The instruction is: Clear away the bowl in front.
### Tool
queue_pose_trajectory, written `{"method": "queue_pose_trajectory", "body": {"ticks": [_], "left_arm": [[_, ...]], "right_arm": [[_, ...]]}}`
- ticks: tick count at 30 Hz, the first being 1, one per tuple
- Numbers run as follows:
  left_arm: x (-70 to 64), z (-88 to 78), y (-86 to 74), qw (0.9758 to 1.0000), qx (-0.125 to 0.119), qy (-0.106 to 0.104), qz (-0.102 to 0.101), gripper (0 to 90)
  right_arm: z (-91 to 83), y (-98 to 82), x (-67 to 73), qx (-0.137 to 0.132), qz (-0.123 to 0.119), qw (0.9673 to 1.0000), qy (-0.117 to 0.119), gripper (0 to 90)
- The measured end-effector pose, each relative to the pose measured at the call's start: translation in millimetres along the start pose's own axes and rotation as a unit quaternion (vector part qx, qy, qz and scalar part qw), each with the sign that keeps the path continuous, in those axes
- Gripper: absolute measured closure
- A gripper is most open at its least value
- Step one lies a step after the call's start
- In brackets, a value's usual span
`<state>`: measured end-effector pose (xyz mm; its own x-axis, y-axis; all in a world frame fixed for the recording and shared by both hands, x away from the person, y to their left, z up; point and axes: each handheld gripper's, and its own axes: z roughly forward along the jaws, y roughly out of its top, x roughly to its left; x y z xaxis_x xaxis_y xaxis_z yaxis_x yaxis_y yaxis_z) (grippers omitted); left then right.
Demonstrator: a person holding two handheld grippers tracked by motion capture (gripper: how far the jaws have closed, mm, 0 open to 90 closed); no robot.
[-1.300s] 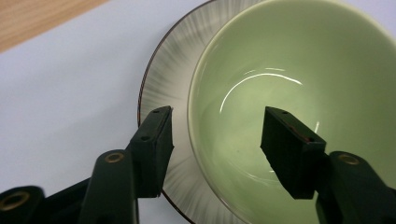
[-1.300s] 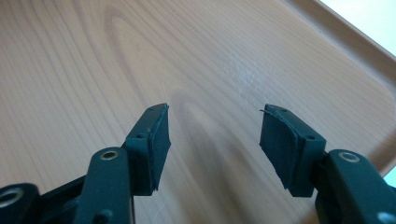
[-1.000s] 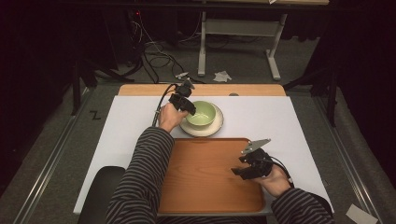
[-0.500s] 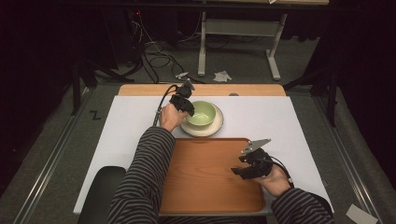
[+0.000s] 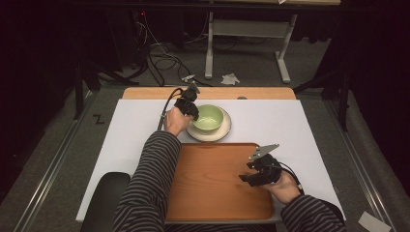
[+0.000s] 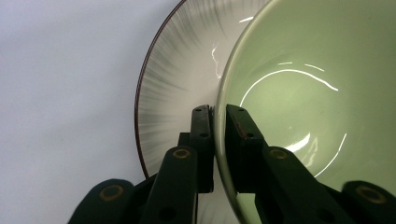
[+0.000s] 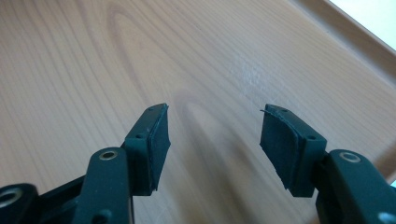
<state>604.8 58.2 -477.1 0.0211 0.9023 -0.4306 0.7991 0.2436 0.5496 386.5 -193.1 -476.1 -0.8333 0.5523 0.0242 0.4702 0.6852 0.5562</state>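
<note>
Wooden and reddish-brown, the tray (image 5: 212, 183) is lying nearest the person on the white table cover (image 5: 290, 121), with nothing resting on its surface. Over its right part the right gripper (image 5: 244, 178) is hovering, its jaws standing spread apart with only bare tray wood (image 7: 93, 70) between them; the tray's raised rim is running past at the far right in the right gripper view. A striped sleeve (image 5: 150, 183) is crossing the tray's left edge as the left forearm is reaching farther out.

Beyond the tray's far rim, a green bowl (image 5: 208, 117) is sitting inside a pale plate (image 5: 221, 133), just left of the table's middle. The left gripper (image 5: 192, 112) is meeting the bowl from its left side; its jaws have just been closing and are now pinching the bowl's rim (image 6: 219, 116), one pad inside the bowl and one outside, over the plate's streaked, dark-edged face (image 6: 173, 88). Nothing is standing between bowl and tray.

Farther off, a bare wooden strip (image 5: 208, 93) is edging the table, and cables (image 5: 159, 58) and crumpled paper (image 5: 230, 79) are lying on the floor by a table frame (image 5: 241, 43).
</note>
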Motion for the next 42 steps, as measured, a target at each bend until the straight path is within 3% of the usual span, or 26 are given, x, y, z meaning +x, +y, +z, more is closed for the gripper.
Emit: {"method": "queue_pose_trajectory", "body": {"ticks": [4, 10, 15, 19, 26, 30, 42], "left_arm": [[-1.2, 1.0, 1.8, 0.9998, 0.003, -0.012, -0.014, 84.1], [-2.1, 0.8, 1.7, 0.9998, 0.004, -0.014, -0.016, 84.5], [-6.3, -1.5, 0.4, 0.9998, 0.004, -0.021, -0.002, 84.6], [-9.8, -5.7, 1.0, 0.9995, 0.0, -0.032, -0.004, 84.3], [-11.2, -9.9, 1.8, 0.9994, -0.005, -0.034, -0.002, 84.1], [-12.8, -16.7, 5.7, 0.999, -0.012, -0.042, -0.008, 84.1], [-14.0, -43.2, 11.3, 0.998, -0.028, -0.056, 0.011, 84.1]], "right_arm": [[-0.5, 0.0, -0.3, 0.001, 0.003, 1.0, 0.0, 43.9], [-1.4, 0.0, 0.3, 0.0, 0.001, 1.0, -0.001, 43.9], [-0.4, -0.2, -1.2, -0.001, 0.002, 1.0, 0.0, 43.8], [-0.1, 0.0, 0.4, 0.0, -0.001, 1.0, -0.001, 43.8], [-0.8, 0.2, 0.2, 0.0, 0.001, 1.0, 0.001, 43.7], [-0.5, 0.1, 0.4, -0.001, 0.002, 1.0, 0.0, 43.7], [0.9, 0.2, -0.4, 0.002, 0.002, 1.0, 0.0, 43.7]]}}
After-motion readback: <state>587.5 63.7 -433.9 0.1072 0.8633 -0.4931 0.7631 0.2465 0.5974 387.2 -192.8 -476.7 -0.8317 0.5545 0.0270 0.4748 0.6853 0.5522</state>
